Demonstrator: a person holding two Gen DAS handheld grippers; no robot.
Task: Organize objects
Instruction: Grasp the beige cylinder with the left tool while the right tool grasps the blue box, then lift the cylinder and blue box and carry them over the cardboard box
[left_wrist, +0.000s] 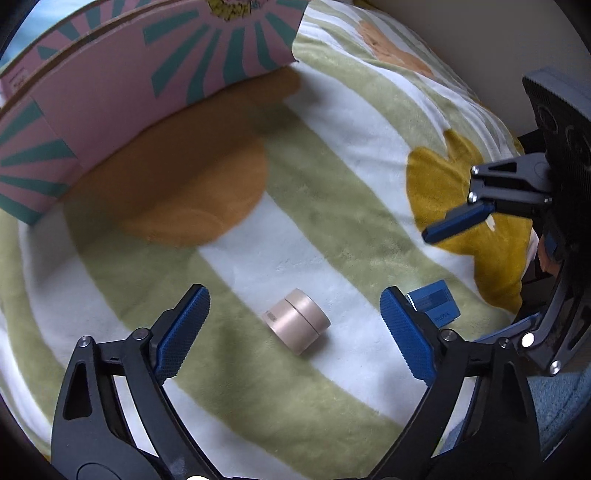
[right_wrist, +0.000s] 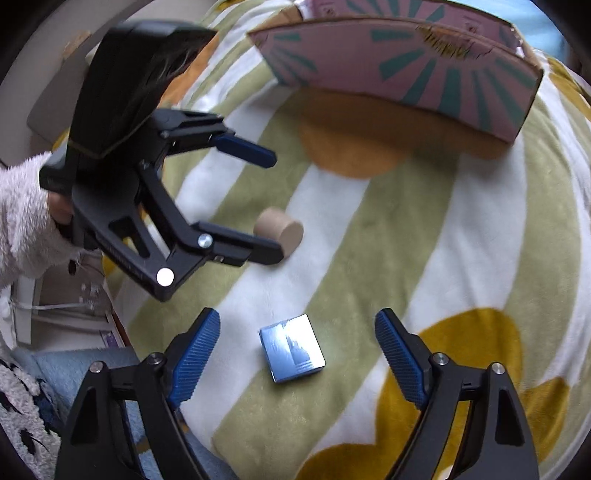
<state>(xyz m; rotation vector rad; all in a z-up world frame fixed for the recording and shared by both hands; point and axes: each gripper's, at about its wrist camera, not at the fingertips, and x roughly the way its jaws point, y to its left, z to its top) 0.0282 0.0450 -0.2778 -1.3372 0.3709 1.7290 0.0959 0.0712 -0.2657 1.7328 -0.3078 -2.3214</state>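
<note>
Near pink box (right_wrist: 424, 70), on blanket (left_wrist: 332, 184): L gripper (left_wrist: 295, 328) & R gripper (right_wrist: 297, 350) agape, empty, over beige jar (left_wrist: 297, 321) & blue box (right_wrist: 291, 349), neither yet boxed.

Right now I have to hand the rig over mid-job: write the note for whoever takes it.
Left tool: open, nothing held, poised over the beige jar, which lies on its side on the blanket.
Right tool: open, nothing held, poised over the blue box, lying flat on the blanket.
Pink cardboard box stands open at the far edge of the blanket; its inside is not visible.
Done: nothing gripped yet.
Left: probably close on each item and move both, likely into the pink cardboard box.
</note>
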